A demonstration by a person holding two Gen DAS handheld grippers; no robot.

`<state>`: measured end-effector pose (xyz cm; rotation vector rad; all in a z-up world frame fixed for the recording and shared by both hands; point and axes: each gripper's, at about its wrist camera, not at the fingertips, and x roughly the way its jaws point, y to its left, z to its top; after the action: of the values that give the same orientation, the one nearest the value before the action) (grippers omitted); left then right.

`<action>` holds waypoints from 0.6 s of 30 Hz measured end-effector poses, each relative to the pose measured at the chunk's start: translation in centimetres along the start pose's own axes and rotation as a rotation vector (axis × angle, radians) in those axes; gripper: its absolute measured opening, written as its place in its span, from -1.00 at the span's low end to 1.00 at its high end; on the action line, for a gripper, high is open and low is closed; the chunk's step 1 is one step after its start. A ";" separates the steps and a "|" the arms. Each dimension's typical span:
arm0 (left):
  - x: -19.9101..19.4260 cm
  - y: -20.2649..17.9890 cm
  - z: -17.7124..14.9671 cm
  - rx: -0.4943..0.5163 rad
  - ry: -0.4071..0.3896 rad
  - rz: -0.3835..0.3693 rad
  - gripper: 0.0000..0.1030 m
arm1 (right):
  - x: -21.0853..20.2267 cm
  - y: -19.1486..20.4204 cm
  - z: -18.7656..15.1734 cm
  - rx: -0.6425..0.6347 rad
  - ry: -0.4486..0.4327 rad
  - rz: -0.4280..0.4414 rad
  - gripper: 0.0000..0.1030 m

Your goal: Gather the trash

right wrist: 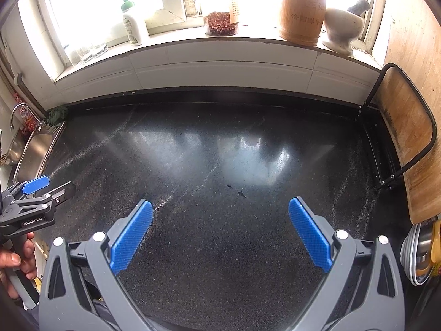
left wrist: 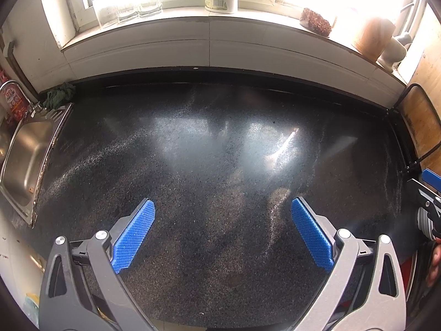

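Taking the dark speckled countertop [right wrist: 220, 165] as the landmark: at its left end lay the steel sink [left wrist: 24, 160], a green rag [left wrist: 59, 98] at the back corner. Over its near edge the left gripper [left wrist: 223, 231] and the right gripper [right wrist: 220, 231] both gaped wide, holding nothing. At its right end stood a wooden cutting board [right wrist: 408, 143]. No trash showed on it, though glare possibly hid scraps. A blind grab risked scraping the stone.
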<state>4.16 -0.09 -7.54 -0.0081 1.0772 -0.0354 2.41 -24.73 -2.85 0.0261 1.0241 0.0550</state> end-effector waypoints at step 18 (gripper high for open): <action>-0.1 0.0 -0.5 0.012 0.018 0.022 0.87 | -0.2 0.2 -0.6 0.000 0.002 0.002 0.86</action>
<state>3.68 -0.10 -7.64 0.0149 1.0949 -0.0224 1.81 -24.52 -2.94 0.0267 1.0257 0.0571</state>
